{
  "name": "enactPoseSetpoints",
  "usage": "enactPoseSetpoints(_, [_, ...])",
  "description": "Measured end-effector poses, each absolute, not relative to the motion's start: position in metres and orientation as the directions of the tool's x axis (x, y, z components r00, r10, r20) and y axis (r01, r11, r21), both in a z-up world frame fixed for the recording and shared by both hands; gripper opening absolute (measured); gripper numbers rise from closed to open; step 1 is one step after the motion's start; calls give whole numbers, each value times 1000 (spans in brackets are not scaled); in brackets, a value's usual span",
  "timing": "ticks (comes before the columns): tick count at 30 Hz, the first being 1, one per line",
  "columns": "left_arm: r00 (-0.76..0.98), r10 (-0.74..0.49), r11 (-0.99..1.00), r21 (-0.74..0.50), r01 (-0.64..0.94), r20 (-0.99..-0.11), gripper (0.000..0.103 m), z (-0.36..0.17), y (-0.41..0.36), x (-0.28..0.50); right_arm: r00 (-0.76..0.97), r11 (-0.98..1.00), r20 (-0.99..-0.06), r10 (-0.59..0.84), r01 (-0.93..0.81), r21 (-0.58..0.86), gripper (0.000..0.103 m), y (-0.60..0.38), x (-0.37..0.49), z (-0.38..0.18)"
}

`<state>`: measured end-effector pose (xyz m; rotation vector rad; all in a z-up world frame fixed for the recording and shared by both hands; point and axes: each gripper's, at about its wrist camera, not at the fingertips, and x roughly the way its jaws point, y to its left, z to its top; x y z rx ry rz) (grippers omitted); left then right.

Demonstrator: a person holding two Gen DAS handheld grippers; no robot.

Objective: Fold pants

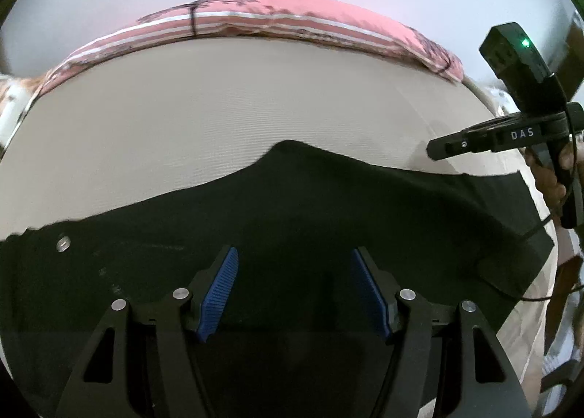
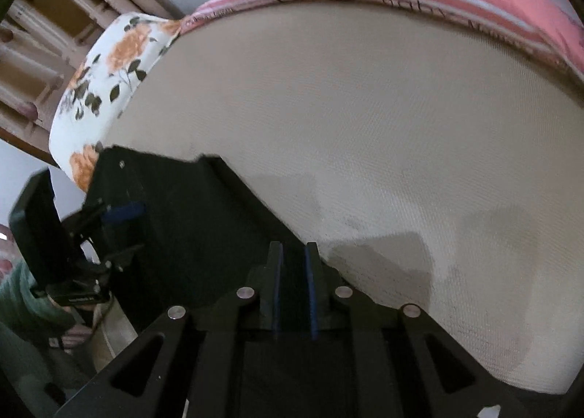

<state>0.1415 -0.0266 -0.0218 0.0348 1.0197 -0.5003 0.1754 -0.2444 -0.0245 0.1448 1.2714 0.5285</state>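
Observation:
Black pants [image 1: 292,206] lie spread flat across the beige mattress [image 1: 219,108], with a metal button [image 1: 64,243] at the left end. My left gripper [image 1: 294,254] hovers over them, open, its blue pads wide apart with nothing between them. My right gripper [image 1: 434,151] reaches in from the right, its tip just above the pants' far edge. In the right wrist view the right gripper [image 2: 292,250] is almost shut, only a narrow slit between its pads, over the edge of the pants [image 2: 200,228]; no cloth hangs from it. The left gripper [image 2: 120,232] appears there at the left.
A pink striped blanket [image 1: 292,13] runs along the mattress's far edge. A floral cushion [image 2: 109,64] and a wooden slatted frame [image 2: 47,27] stand at the far left corner. A green sleeve [image 2: 22,301] and a hand [image 1: 547,181] hold the grippers. A cable [image 1: 529,297] trails off the right.

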Motion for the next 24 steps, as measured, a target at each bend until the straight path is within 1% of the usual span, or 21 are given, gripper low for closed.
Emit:
enactPoseSetpoints(7, [403,-381,879,-191,436,-832,65,-25,-46,144,128,822,-855,503,-375,428,13,-238,179,-47])
enactPoseSetpoints(9, [399,-376,880,-188,437,-836,65,-25,-46,146,117,815,-858,499,-401,419,13,-236,181,-51])
enactPoseSetpoints(12, [395,-372,880,-184,438,-840,65,-25,-47,147,105,805,-862,495,-429,410,13,-235,184,-55])
enactPoseSetpoints(20, [388,-333,890,-151,430,-860,65,-34,-54,150,45,757,-842,537,-467,458,15,-235,181,-58])
enactPoseSetpoints(22, [385,-323,894,-146,423,-865,65,-37,-55,150,63,762,-843,535,-466,449,13,-236,180,-58])
enactPoseSetpoints(24, [388,-317,896,-140,421,-866,65,-38,-56,150,82,762,-848,524,-491,423,8,-233,175,-56])
